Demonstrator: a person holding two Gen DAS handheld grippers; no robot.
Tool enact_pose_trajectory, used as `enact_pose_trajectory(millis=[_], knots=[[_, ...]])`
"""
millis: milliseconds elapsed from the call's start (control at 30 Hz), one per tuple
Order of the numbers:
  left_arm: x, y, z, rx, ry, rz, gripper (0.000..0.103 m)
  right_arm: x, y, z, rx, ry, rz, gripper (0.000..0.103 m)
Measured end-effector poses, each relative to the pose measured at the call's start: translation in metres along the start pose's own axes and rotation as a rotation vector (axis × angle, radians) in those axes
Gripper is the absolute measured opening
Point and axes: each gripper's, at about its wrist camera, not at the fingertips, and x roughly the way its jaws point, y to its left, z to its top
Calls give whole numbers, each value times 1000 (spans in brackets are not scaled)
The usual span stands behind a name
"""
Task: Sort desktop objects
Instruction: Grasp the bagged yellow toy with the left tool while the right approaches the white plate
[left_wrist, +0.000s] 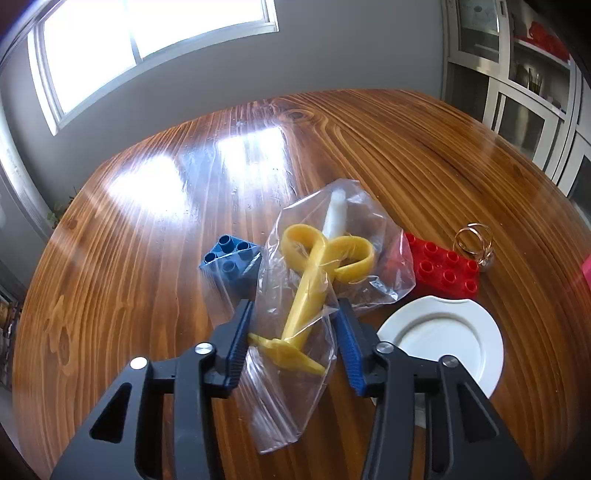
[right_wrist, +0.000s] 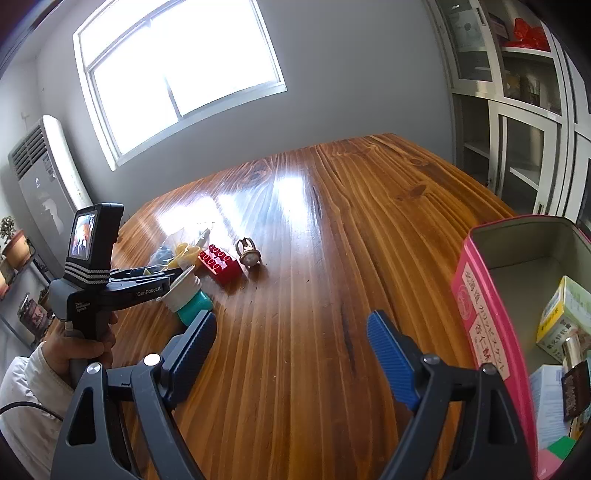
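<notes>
A clear plastic bag (left_wrist: 295, 387) holding a yellow and white syringe-like toy (left_wrist: 306, 291) lies on the wooden table (left_wrist: 147, 295). My left gripper (left_wrist: 295, 306) is closed around the bag's middle, with both blue pads touching the plastic and the toy's yellow flange against the left pad. A blue brick (left_wrist: 231, 264) sits just left of the bag and a red brick (left_wrist: 443, 269) to its right. In the right wrist view my right gripper (right_wrist: 291, 319) stands open above bare wood with nothing between its fingers. The same view shows the left gripper (right_wrist: 173, 273) reaching over the bag (right_wrist: 181, 243).
A white dish (left_wrist: 443, 336) on a teal base lies by the left gripper's right finger. A small gold trinket (left_wrist: 476, 243) stands beyond the red brick. A pink tin (right_wrist: 491, 332) holding several small boxes stands at the right. A person's hand (right_wrist: 77, 343) holds the left gripper.
</notes>
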Motion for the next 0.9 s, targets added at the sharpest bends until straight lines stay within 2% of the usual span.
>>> enact_pose_trajectory(millis=[100,333,500,567,633,900], knots=[[-3,-1,-5,0,-2,-4,40,0,-1,-1,3,-1,-4,87],[-27,-1,-34,-14,25,-17,40,-4,-3,0,6,-10,-3,87],[-49,8,-61,-54,47,-38,48,-7,-1,-2,0,-14,14,87],[-55,11,-70,-72,56,-43,62,-7,1,-2,-4,-12,18,87],[-56,12,-73,-82,64,-47,68,-6,3,-3,-9,-9,22,87],[-44,1,-54,-49,69,-21,70,-5,9,-6,-29,-8,65,87]])
